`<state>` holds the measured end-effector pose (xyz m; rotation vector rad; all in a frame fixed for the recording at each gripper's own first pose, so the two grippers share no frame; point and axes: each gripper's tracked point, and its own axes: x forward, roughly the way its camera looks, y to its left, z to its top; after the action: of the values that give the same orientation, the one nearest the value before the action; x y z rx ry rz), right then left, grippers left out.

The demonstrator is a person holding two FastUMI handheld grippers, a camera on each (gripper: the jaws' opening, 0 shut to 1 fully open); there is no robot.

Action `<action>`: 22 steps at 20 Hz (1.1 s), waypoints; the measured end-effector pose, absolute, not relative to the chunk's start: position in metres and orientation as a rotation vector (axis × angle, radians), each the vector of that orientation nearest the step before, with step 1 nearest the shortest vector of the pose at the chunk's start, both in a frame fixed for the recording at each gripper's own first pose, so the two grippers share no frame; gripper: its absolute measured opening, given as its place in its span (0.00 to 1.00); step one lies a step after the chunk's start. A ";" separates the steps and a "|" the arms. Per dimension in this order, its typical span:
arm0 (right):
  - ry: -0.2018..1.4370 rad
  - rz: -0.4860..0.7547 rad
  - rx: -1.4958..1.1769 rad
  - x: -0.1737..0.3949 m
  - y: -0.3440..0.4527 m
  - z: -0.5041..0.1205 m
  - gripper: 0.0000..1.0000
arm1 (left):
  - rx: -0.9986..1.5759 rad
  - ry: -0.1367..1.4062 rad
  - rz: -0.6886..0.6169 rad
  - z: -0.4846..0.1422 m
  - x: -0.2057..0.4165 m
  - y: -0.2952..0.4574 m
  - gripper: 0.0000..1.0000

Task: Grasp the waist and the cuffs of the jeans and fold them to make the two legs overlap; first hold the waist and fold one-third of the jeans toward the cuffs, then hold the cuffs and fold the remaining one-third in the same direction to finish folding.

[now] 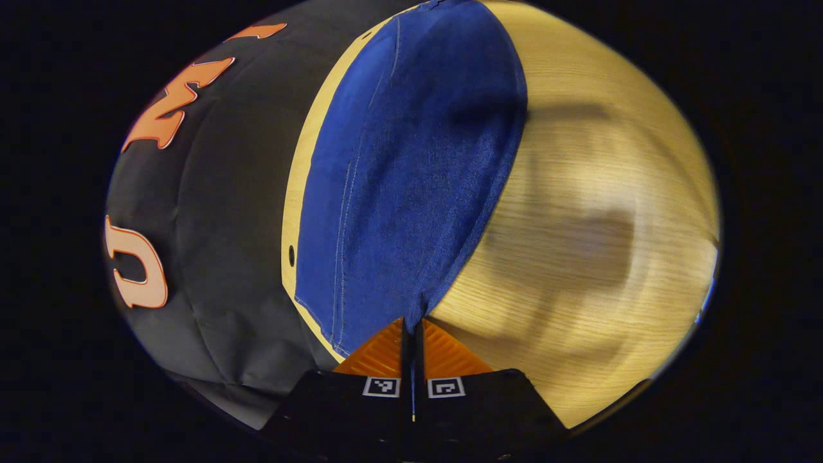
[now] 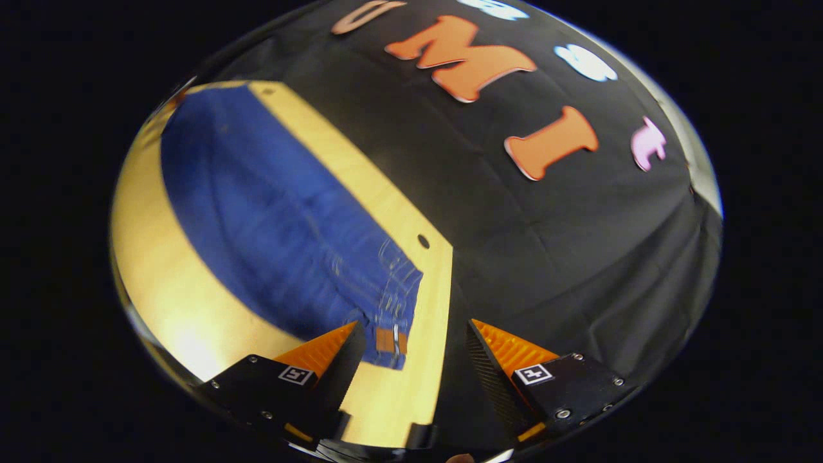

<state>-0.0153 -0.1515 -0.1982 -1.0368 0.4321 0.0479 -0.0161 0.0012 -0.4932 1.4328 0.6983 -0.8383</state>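
Blue denim jeans (image 1: 411, 173) lie lengthwise, legs seemingly overlapped; your left gripper (image 1: 412, 334) pinches their cuff end, your right gripper (image 2: 415, 347) gapes empty near the waist; both thirds remain.

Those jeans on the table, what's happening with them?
A person is folding blue jeans on a wooden table with a handheld gripper in each hand. The left gripper has its fingers closed on an edge of the denim. The right gripper hangs open just short of the waist end, near the table's edge, gripping nothing. The jeans lie long and flat, so the thirds look not yet folded.
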 end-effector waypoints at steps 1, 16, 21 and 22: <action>0.436 0.081 -1.131 -0.019 -0.156 -0.210 0.98 | 1.425 0.709 -0.834 -0.494 -0.016 0.003 0.01; 0.493 0.460 -1.614 0.004 -0.159 -0.307 0.98 | 1.462 0.742 -0.800 -0.496 -0.015 0.003 0.01; 0.468 0.454 -1.629 0.027 -0.154 -0.306 0.96 | 1.472 0.741 -0.803 -0.495 -0.015 0.003 0.01; 0.460 0.459 -1.640 0.030 -0.152 -0.306 0.94 | 1.474 0.738 -0.804 -0.495 -0.015 0.002 0.01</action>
<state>0.0304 -0.1523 -0.3063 -1.6402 0.4605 0.4592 -0.0152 0.0019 -0.4953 1.4741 0.7380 -0.8043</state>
